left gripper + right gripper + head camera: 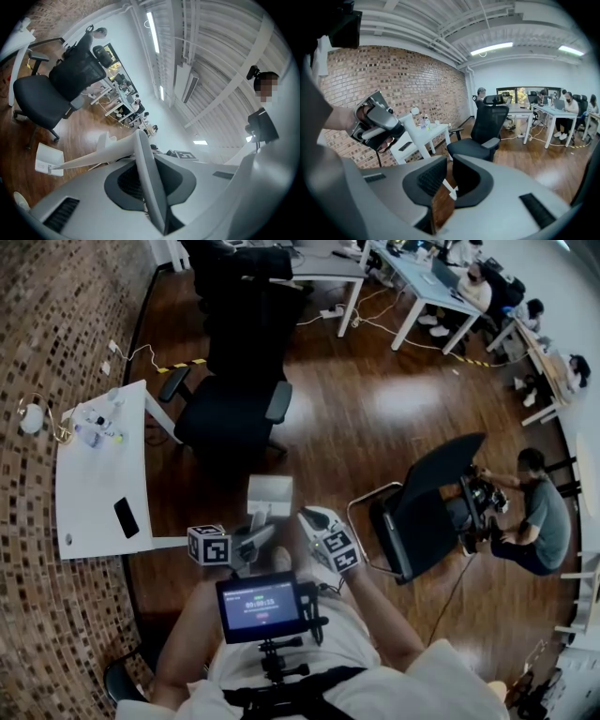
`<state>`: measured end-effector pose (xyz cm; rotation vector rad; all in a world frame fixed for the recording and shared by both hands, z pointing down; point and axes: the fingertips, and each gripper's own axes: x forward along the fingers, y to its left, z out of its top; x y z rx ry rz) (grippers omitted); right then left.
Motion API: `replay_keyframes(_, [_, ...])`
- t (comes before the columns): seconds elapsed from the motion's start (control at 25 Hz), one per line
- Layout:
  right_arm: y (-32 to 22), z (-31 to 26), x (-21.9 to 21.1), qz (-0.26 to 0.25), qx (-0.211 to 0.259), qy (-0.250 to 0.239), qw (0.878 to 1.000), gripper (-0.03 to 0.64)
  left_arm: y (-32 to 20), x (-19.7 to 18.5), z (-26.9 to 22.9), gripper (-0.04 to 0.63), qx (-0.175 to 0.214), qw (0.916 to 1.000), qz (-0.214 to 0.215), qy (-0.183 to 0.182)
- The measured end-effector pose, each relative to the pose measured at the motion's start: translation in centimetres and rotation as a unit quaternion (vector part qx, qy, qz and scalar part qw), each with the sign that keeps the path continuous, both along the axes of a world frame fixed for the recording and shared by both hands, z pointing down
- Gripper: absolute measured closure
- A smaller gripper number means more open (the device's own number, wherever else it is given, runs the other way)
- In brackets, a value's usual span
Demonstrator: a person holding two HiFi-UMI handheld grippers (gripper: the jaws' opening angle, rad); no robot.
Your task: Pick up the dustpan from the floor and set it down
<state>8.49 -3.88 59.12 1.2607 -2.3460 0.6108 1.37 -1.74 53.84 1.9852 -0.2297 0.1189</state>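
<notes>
In the head view the white dustpan (269,495) hangs above the wooden floor just ahead of the person's knees. My left gripper (255,527) is shut on its long white handle (93,155). In the left gripper view the handle runs out from between the jaws to the pan (49,159) at the lower left. My right gripper (306,516) sits close beside it on the right, apart from the pan. In the right gripper view its jaws (446,174) stand a little apart with only floor showing between them.
A black office chair (230,413) stands just beyond the dustpan. A white table (89,493) with a phone (126,517) lines the brick wall at left. At right a person (542,519) crouches by a tipped black chair (422,507). Desks with seated people fill the back.
</notes>
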Motion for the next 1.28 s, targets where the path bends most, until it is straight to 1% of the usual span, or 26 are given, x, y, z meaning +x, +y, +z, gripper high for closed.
replay_keyframes(0.2, [-1.0, 0.2, 0.0, -0.001, 0.002, -0.001, 1.0, 0.568, -1.1, -0.1, 0.2, 0.557, 0.001, 1.0, -0.004, 0.007])
replay_keyframes(0.28, [-1.4, 0.5, 0.0, -0.002, 0.002, -0.001, 1.0, 0.568, -1.5, -0.1, 0.6, 0.557, 0.003, 1.0, -0.004, 0.003])
replay_keyframes(0.52, [-1.1, 1.3, 0.7, 0.0, -0.012, 0.003, 1.0, 0.567, -1.5, 0.3, 1.9, 0.555, -0.007, 0.9999, -0.006, -0.007])
replay_keyframes(0.76, [-1.7, 1.8, 0.7, -0.005, -0.022, 0.005, 1.0, 0.568, -2.1, 0.3, 4.1, 0.555, -0.013, 0.9997, -0.002, -0.021])
replay_keyframes(1.0, [-2.6, 2.9, 0.6, -0.011, -0.035, 0.007, 0.999, 0.568, -3.4, 0.3, 6.8, 0.555, -0.021, 0.9994, -0.011, -0.025])
replay_keyframes(1.28, [-3.9, 3.7, -0.5, -0.023, -0.045, 0.008, 0.999, 0.568, -4.5, -0.4, 9.5, 0.557, -0.025, 0.999, -0.015, -0.033])
